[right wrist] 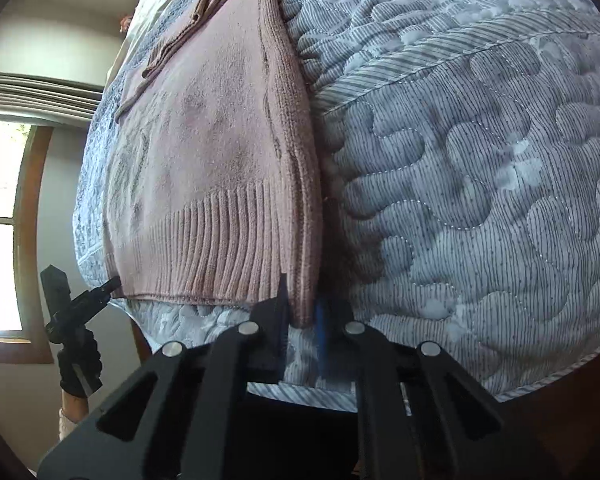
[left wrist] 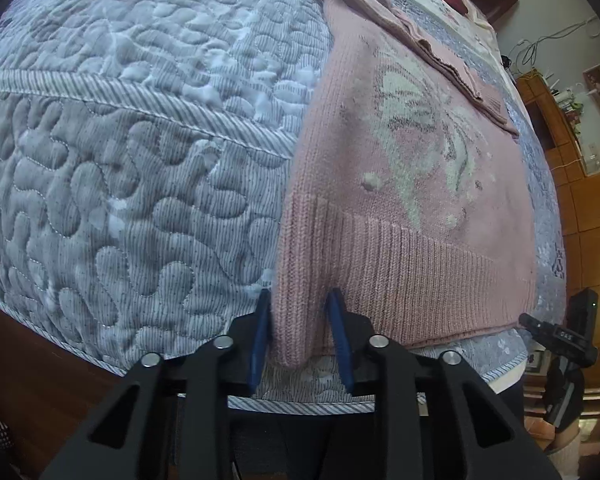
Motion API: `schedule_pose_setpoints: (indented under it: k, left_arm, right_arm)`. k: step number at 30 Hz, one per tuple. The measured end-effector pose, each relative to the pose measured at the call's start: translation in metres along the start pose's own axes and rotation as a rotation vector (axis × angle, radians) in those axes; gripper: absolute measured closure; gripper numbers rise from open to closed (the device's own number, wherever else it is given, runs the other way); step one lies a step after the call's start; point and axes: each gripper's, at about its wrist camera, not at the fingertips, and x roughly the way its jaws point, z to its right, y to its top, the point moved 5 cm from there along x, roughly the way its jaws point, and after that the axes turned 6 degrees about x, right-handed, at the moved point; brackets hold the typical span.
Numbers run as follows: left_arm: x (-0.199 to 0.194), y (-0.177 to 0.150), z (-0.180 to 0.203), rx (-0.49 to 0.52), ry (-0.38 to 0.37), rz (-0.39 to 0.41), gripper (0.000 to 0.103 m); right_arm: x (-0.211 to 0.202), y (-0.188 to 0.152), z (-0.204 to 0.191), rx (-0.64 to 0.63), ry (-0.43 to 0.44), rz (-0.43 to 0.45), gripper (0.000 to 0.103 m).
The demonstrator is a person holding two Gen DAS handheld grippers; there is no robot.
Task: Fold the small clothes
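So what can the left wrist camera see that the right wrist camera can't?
Only the left wrist view shows the white butterfly pattern on the sweater and the wooden shelves along the wall. Only the right wrist view shows the window and the sweater's plain side. Both show the pink sweater lying on the quilted bedspread, with each camera's own gripper, left gripper and right gripper, closed on a corner of its ribbed hem.

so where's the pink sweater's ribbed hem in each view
Left wrist view: the ribbed hem runs across the lower centre and right, its left corner between the left gripper fingers.
Right wrist view: the ribbed hem sits lower centre-left, its right corner pinched in the right gripper.
Shared landmark: the quilted bedspread under the pink sweater.
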Motion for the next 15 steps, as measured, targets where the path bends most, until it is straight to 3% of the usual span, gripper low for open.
schedule_pose_setpoints:
  k: [2,6,10,15]
  left_arm:
    - [-0.007,0.0,0.0,-0.011,-0.062,0.003,0.093]
    - [-0.03,0.008,0.005,-0.032,-0.161,0.053,0.094]
    - [-0.058,0.037,0.016,-0.058,-0.27,0.134,0.094]
    - [-0.079,0.088,0.036,-0.02,-0.293,0.204,0.094]
  right_arm:
    - [-0.007,0.001,-0.004,-0.006,0.029,0.003,0.093]
    - [-0.03,0.01,-0.019,0.006,0.145,0.03,0.094]
    - [-0.059,0.033,-0.042,0.005,0.259,0.067,0.094]
    - [-0.085,0.076,-0.078,-0.031,0.293,0.111,0.094]
